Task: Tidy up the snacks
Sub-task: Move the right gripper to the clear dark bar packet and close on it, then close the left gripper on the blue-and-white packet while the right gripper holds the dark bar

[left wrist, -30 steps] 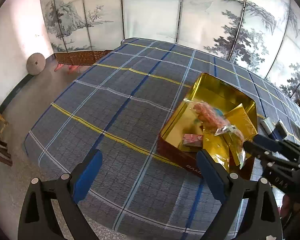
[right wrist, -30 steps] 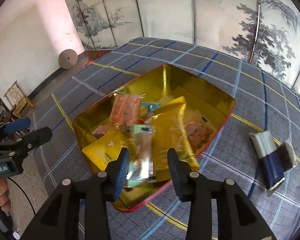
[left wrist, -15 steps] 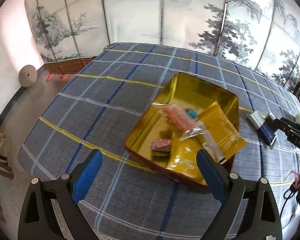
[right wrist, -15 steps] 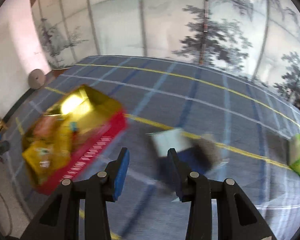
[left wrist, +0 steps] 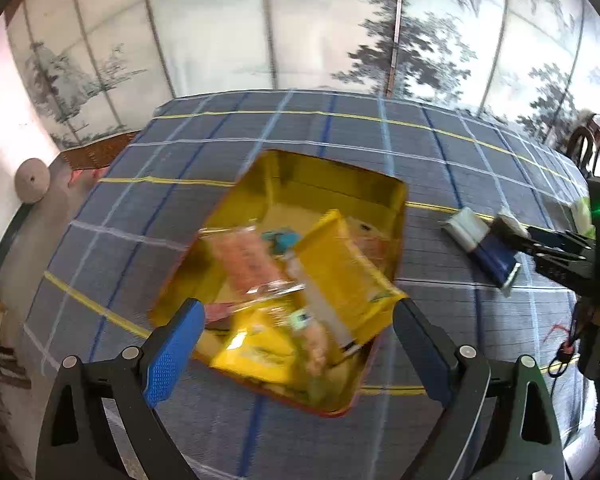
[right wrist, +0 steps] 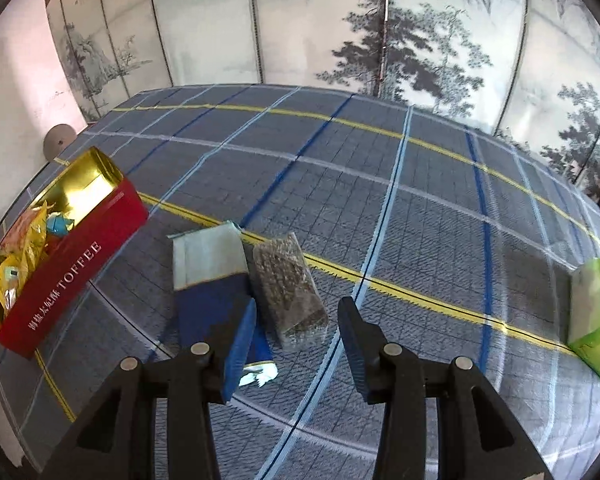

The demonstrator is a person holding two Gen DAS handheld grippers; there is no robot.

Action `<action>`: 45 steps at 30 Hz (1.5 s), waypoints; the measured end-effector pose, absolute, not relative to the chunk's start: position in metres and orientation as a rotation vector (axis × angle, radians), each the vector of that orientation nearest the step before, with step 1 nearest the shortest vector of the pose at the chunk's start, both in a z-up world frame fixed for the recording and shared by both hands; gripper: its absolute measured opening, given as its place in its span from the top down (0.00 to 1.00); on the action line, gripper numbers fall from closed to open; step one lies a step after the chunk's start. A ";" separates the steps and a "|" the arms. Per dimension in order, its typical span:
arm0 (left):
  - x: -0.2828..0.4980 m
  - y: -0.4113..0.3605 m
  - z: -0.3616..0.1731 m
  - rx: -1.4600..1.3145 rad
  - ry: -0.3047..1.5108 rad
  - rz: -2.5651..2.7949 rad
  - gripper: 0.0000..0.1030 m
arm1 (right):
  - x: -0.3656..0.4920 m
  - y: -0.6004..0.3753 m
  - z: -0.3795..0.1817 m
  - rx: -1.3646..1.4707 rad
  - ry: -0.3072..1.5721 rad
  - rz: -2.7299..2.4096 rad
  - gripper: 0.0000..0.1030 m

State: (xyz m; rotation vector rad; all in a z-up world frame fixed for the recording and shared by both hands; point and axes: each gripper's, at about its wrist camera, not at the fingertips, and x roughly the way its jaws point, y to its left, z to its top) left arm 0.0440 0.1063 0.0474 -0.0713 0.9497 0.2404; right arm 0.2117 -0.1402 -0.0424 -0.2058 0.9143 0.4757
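Note:
A red toffee tin [right wrist: 72, 264] with a gold inside [left wrist: 300, 184] sits on the plaid tablecloth and holds several snack packets, among them a yellow bag [left wrist: 340, 280] and a clear packet of orange snacks [left wrist: 244, 256]. My left gripper [left wrist: 296, 344] is open and empty above the tin's near edge. My right gripper [right wrist: 296, 340] is open and empty just over a clear packet of brown snacks [right wrist: 288, 288], beside a white and blue packet [right wrist: 212, 280]. Both packets also show in the left wrist view [left wrist: 480, 240].
A green and white packet [right wrist: 592, 312] lies at the table's right edge. The blue plaid tablecloth [right wrist: 380, 184] covers the whole table. A painted folding screen [right wrist: 300, 20] stands behind it. A dark chair [left wrist: 592, 148] is at the far right.
My right gripper has swung from the tin to the two packets on the cloth and dropped close over them. My left gripper has moved closer over the tin.

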 end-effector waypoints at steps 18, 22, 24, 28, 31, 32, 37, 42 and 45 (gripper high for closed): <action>0.109 0.018 0.027 -0.041 1.011 0.114 0.09 | 0.212 -0.145 -0.059 -0.201 0.833 0.493 0.74; 0.119 0.005 0.021 -0.057 1.024 0.100 0.09 | 0.212 -0.162 -0.060 -0.186 0.830 0.409 0.74; 0.125 0.000 0.017 -0.082 1.032 0.095 0.09 | 0.212 -0.173 -0.059 -0.176 0.831 0.352 0.74; 0.137 -0.014 0.011 -0.107 1.033 0.089 0.09 | 0.208 -0.197 -0.059 -0.157 0.835 0.282 0.74; 0.144 -0.027 0.006 -0.105 1.046 0.080 0.09 | 0.204 -0.214 -0.058 -0.150 0.838 0.252 0.74; 0.145 -0.030 0.006 -0.106 1.043 0.078 0.09 | 0.204 -0.220 -0.058 -0.145 0.838 0.245 0.74; 0.153 -0.039 0.002 -0.117 1.053 0.080 0.09 | 0.199 -0.245 -0.063 -0.109 0.864 0.213 0.74; 0.165 -0.044 -0.004 -0.142 1.064 0.107 0.09 | 0.197 -0.251 -0.065 -0.075 0.870 0.209 0.74; 0.172 -0.045 -0.010 -0.154 1.075 0.138 0.09 | 0.197 -0.252 -0.066 -0.071 0.870 0.212 0.74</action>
